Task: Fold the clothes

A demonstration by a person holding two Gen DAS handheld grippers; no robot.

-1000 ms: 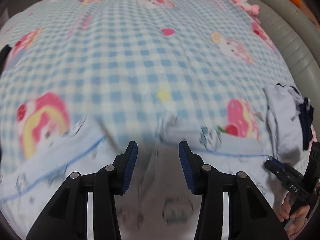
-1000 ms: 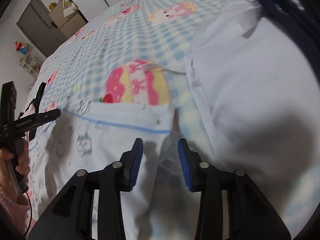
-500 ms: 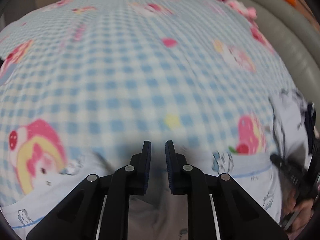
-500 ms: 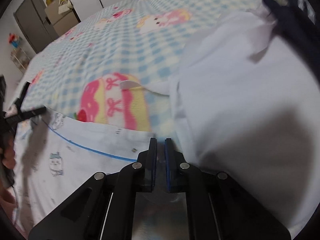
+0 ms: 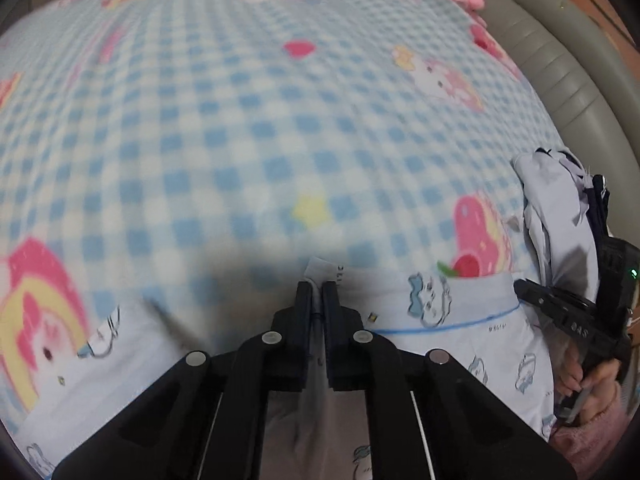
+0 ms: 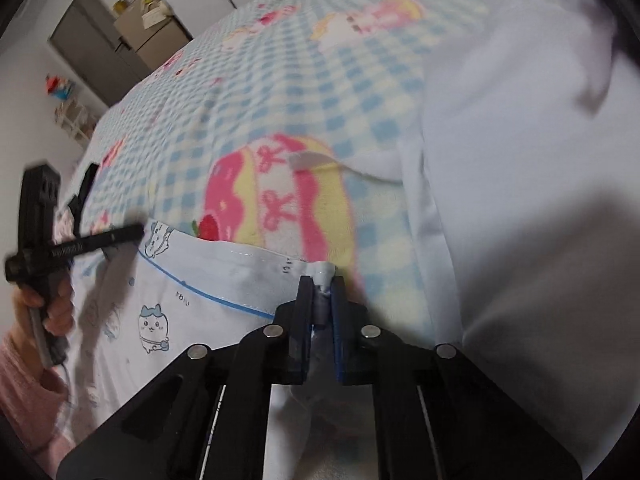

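Observation:
A pale blue garment (image 5: pixel 460 332) printed with small cartoon animals and a thin blue line lies on the checked bedspread. My left gripper (image 5: pixel 317 290) is shut on its top edge, where a white label pokes out between the fingers. In the right wrist view the same garment (image 6: pixel 168 320) spreads to the left, and my right gripper (image 6: pixel 320 286) is shut on its right corner, cloth bunched between the pads. Each gripper shows in the other's view, held by a hand: the right one (image 5: pixel 568 316), the left one (image 6: pixel 60 248).
The blue-and-white checked bedspread (image 5: pixel 260 120) with pink cartoon prints covers the bed. A pile of white and navy clothes (image 5: pixel 560 216) lies at the right, filling much of the right wrist view as white cloth (image 6: pixel 520 160). A grey padded bed frame (image 5: pixel 568 64) curves behind. Cupboards (image 6: pixel 152 36) stand far left.
Both grippers went from open over the garment's edge to shut on it. The edge is now pinched at two points and slightly raised.

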